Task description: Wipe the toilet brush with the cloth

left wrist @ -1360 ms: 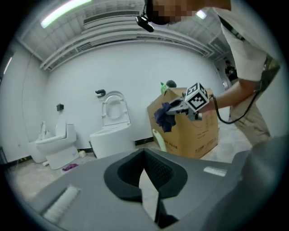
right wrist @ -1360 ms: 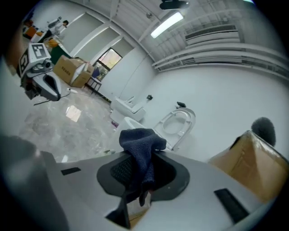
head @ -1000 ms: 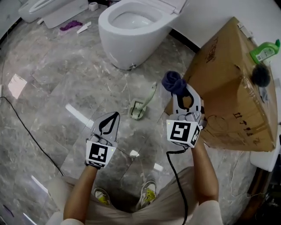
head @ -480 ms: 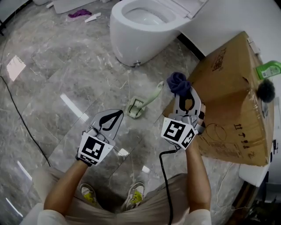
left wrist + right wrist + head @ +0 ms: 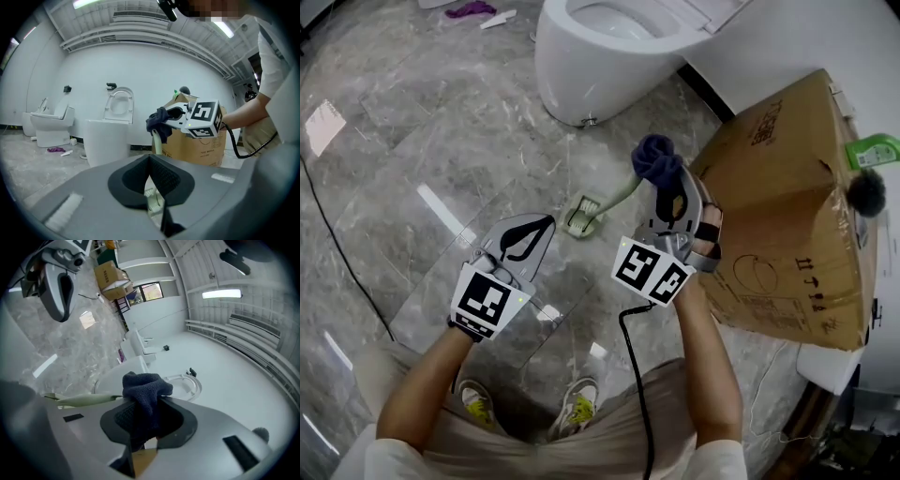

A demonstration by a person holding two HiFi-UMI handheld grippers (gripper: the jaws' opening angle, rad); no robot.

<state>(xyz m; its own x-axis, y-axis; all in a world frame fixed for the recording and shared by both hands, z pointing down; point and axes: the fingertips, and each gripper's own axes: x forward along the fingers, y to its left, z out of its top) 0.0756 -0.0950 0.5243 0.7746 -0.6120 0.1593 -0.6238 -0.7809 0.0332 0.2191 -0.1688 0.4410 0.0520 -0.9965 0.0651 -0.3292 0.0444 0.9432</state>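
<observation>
A pale green toilet brush (image 5: 584,217) lies on the grey marble floor, its handle (image 5: 79,400) slanting up to the right. My right gripper (image 5: 667,190) is shut on a dark blue cloth (image 5: 657,161), which bunches out past the jaw tips. The cloth (image 5: 158,123) sits on the handle's (image 5: 157,142) upper end and hides it. In the right gripper view the cloth (image 5: 143,392) fills the jaws. My left gripper (image 5: 546,225) hovers left of the brush head, shut and empty; its shut pads (image 5: 161,177) hold nothing.
A white toilet (image 5: 592,49) stands beyond the brush. A large cardboard box (image 5: 787,197) is just right of my right gripper, with a green bottle (image 5: 874,150) at its far edge. A black cable (image 5: 337,246) runs over the floor at left.
My right gripper has moved left and down with the cloth, rolling as it went, and the cloth now covers the top of the brush handle. The left gripper has hardly moved.
</observation>
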